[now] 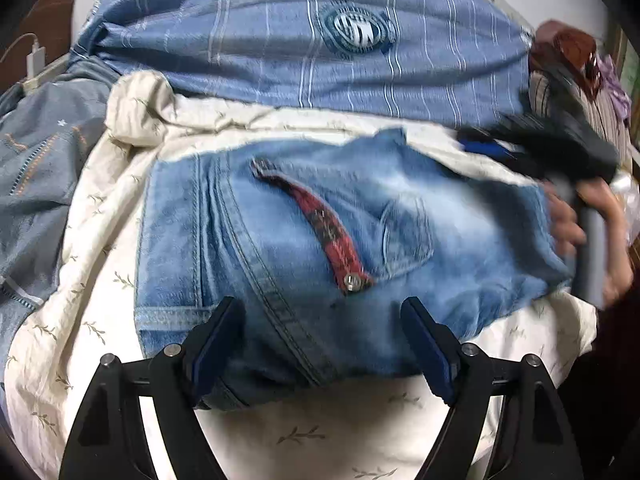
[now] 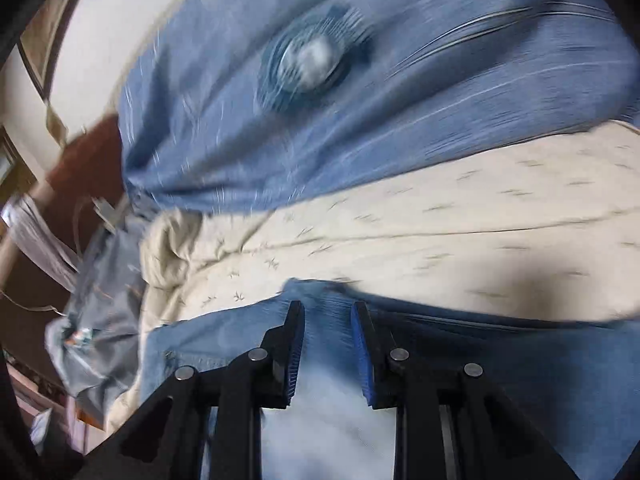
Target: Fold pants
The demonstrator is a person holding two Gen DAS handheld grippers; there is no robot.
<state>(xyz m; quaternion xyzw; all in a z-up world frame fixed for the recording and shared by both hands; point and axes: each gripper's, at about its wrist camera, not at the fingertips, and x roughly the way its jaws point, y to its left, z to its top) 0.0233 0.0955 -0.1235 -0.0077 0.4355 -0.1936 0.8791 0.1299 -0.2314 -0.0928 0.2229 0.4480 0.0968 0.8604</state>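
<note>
Light blue denim pants (image 1: 288,240) lie folded on a cream leaf-print bedsheet (image 1: 100,320), with a red plaid pocket trim (image 1: 332,232) and a small coin pocket showing. My left gripper (image 1: 322,312) is open, its jaws wide apart over the near edge of the pants. My right gripper (image 1: 560,148) appears blurred at the far right edge of the pants, held by a hand. In the right wrist view the right gripper (image 2: 328,308) has its jaws partly open, with denim (image 2: 328,360) lying between them; the view is motion-blurred.
A blue striped pillow (image 1: 280,40) with a round emblem lies behind the pants. A grey-blue quilt (image 1: 36,168) is bunched at the left. A charger and cable (image 1: 32,60) lie at the far left. Striped and purple fabrics (image 1: 600,80) lie at the right.
</note>
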